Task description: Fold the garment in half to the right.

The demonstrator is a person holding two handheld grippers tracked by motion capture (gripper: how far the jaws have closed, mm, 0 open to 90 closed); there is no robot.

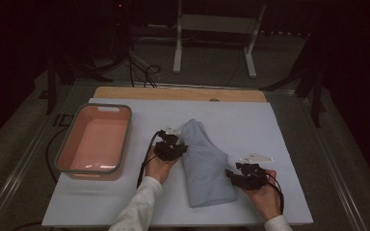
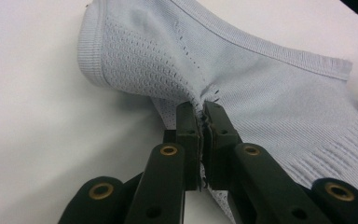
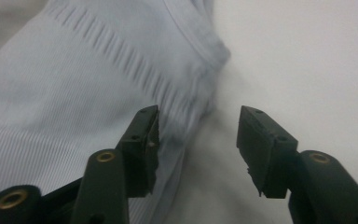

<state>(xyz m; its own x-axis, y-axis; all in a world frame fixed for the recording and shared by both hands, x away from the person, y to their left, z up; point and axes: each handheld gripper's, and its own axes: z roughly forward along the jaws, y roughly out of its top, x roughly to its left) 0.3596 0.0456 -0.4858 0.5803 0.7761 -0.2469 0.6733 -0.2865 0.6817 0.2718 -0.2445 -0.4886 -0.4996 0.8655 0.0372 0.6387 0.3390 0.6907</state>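
Observation:
A pale blue knit garment [image 1: 204, 161] lies folded lengthwise in the middle of the white table cover [image 1: 250, 120]. My left gripper [image 1: 179, 147] sits at the garment's left edge, and in the left gripper view its jaws are shut on a pinch of the knit fabric [image 2: 242, 70], with the left gripper [image 2: 202, 122] gathering the cloth into a pucker. My right gripper [image 1: 230, 174] rests at the garment's right edge near the front. Its jaws stand open in the right gripper view, the right gripper [image 3: 198, 128] apart over the garment's ribbed hem [image 3: 121, 56] and pressing on nothing.
A pink tub with a grey rim [image 1: 94, 139] stands empty on the left of the cover. A wooden board edge [image 1: 178, 93] runs along the back. A white metal stand [image 1: 217, 29] and cables lie on the floor beyond.

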